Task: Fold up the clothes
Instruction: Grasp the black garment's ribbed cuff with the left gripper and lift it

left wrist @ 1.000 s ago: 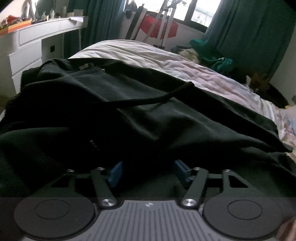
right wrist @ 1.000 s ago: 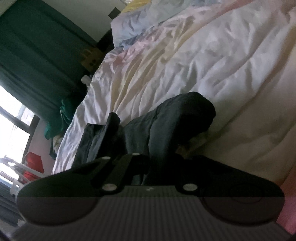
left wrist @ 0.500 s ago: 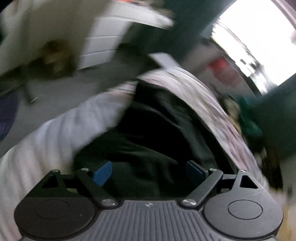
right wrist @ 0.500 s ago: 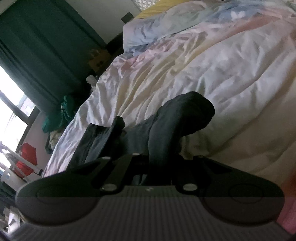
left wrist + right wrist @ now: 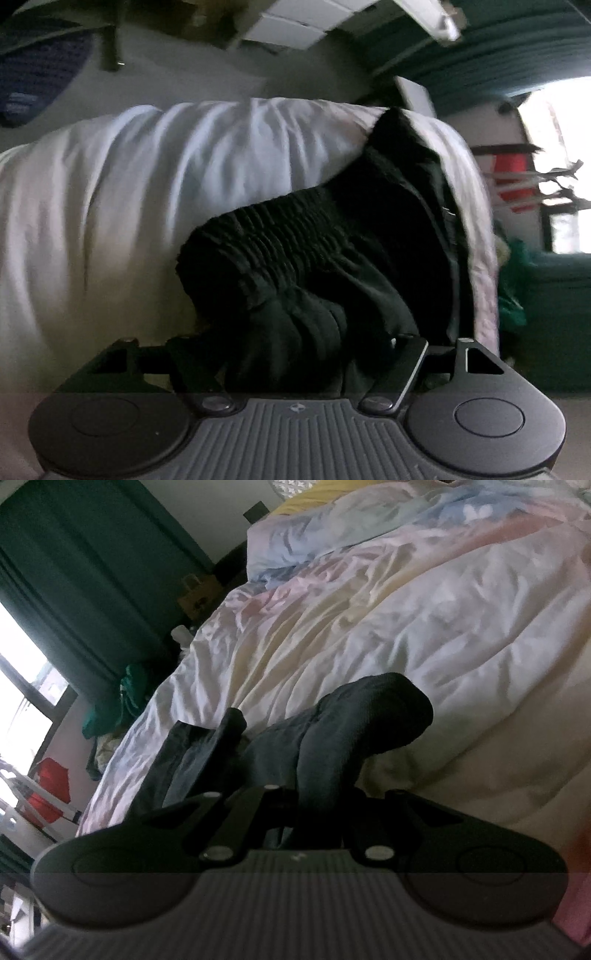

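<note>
Mid-fold by the look of it: low in each frame, the left gripper (image 5: pixel 295 350) and right gripper (image 5: pixel 317 805) each pinch the black garment (image 5: pixel 332 258) bunched on the white duvet (image 5: pixel 147 184), which likely needs spreading flat next.

a rumpled white duvet (image 5: pixel 424 635) covers the bed, with a black garment (image 5: pixel 332 258) lying on it.

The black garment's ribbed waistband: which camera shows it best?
The left wrist view: the ribbed waistband fills the middle, its gathers plain against the white duvet. The right wrist view shows only a dark bunched fold of the garment rising from the right gripper.
</note>
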